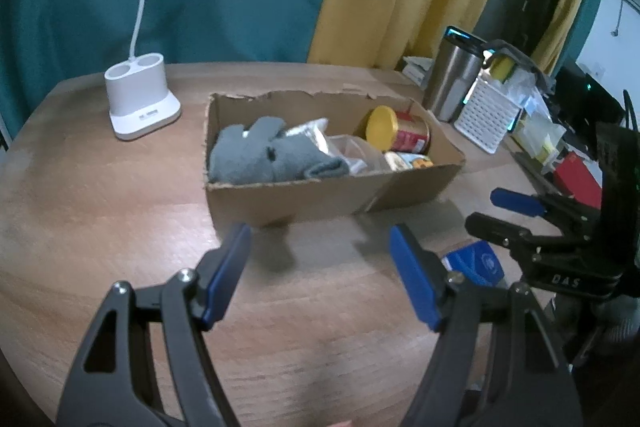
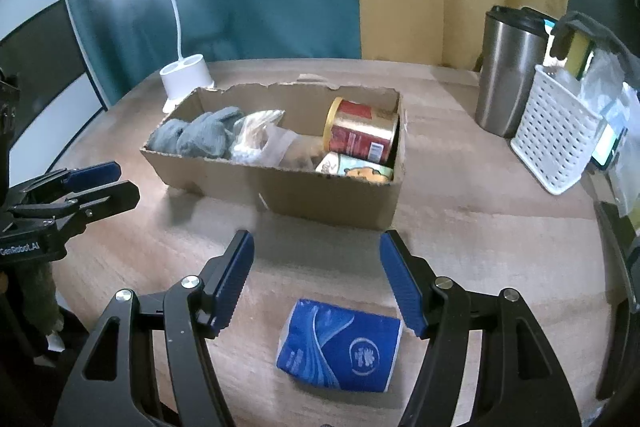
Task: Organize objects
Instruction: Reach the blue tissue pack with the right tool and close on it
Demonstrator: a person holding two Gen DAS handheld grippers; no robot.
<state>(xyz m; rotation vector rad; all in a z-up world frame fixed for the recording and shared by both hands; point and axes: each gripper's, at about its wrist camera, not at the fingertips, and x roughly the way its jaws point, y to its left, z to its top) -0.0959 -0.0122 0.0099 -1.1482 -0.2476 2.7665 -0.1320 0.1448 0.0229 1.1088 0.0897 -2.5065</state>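
A torn cardboard box [image 2: 332,201] [image 1: 320,193] stands on the wooden table. In it lie a grey cloth [image 2: 200,133] [image 1: 260,157], a clear plastic bag [image 2: 264,139], a red and gold can [image 2: 362,135] [image 1: 400,131] on its side and a second can [image 2: 356,169]. A blue tissue pack [image 2: 340,345] [image 1: 476,263] lies flat on the table nearer than the box. My right gripper [image 2: 316,281] hovers open over the pack, with nothing between its blue pads. My left gripper [image 1: 320,275] is open and empty in front of the box.
A white lamp base [image 1: 140,99] [image 2: 186,75] stands left of the box. At the right are a steel tumbler [image 2: 508,71] [image 1: 452,75] and a white perforated basket [image 2: 556,135] [image 1: 486,113] with bags. Teal and yellow curtains hang behind the table.
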